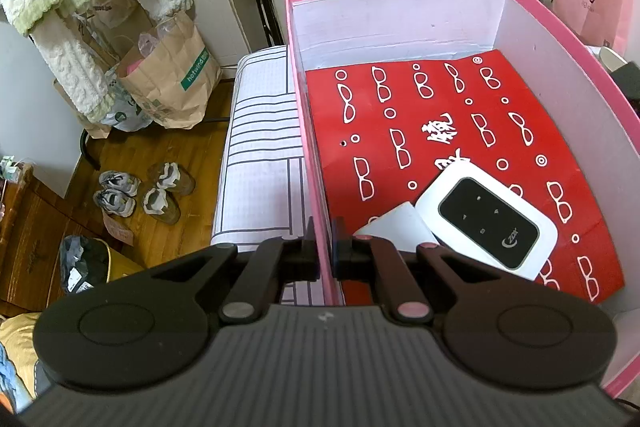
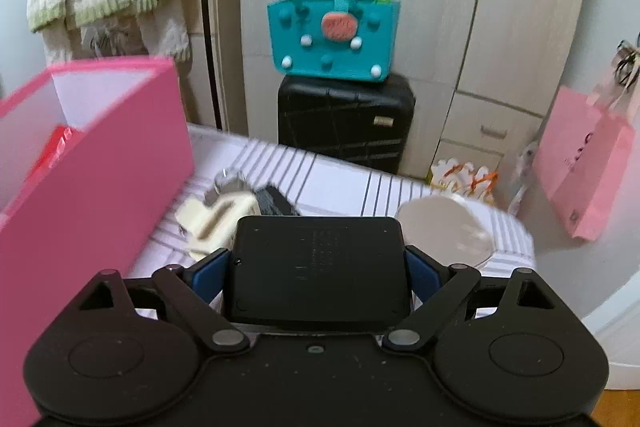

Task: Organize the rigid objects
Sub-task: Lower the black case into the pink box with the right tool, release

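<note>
Right claw grips black box beside pink box.

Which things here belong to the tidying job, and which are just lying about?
Part of the job:
- pink box, its wall clamped by the left gripper
- white pocket router already inside it
- black flat device held in the right gripper
- cream holder waiting on the striped cover

Just lying about:
- teal bag
- black suitcase
- shoes

Right wrist view motion-blurred – cream object and dark item on bed not identifiable. White card partly hidden under white device. Pink box cut off at left edge.
</note>
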### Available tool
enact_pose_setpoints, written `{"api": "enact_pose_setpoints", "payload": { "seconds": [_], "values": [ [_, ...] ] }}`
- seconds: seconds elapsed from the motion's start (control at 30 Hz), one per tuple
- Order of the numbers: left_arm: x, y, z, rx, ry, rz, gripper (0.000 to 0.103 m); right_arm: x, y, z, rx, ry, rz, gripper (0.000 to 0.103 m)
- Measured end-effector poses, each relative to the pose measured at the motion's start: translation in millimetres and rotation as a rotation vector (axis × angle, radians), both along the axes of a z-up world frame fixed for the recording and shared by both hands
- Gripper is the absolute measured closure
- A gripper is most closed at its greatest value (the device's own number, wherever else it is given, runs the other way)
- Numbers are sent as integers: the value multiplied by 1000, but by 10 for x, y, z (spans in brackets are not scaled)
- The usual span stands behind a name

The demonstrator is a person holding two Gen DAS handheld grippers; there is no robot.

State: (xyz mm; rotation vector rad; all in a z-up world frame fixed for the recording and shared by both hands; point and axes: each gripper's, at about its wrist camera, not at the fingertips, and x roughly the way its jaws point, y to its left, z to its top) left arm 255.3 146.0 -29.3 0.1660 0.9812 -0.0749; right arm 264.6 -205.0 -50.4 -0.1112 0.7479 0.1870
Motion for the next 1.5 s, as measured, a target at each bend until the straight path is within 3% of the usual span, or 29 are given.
{"api": "enact_pose_setpoints", "payload": {
  "seconds": [0.1,0.2,0.47,0.7,0.9,1.03,1.3,1.37,1.5],
  "values": [
    [-11,2,-4,-3,-4,2,99,-60,55,314,62,-19,26,10],
    [-25,-5,-5,1,-10,0,99,-111,218,634,142,-12,123,10],
    [-70,-1,18,-4,-30,5,99,173,1030,1079,267,187,390,10],
    [-92,2,28,-12,-46,13,99,683,1787,770,336,412,424,10],
    [-99,22,37,-25,-47,18,98,1009,2048,251,334,512,287,10],
    [-95,50,45,-40,-47,26,98,1137,2021,-6,403,579,189,10],
    [-82,48,44,-33,-47,30,98,1132,2043,-137,495,569,112,9],
    [-83,45,43,-28,-48,29,98,1114,1992,-117,527,554,97,9],
    [-90,34,40,-24,-48,25,98,971,1883,120,486,477,122,9]
  ]
}}
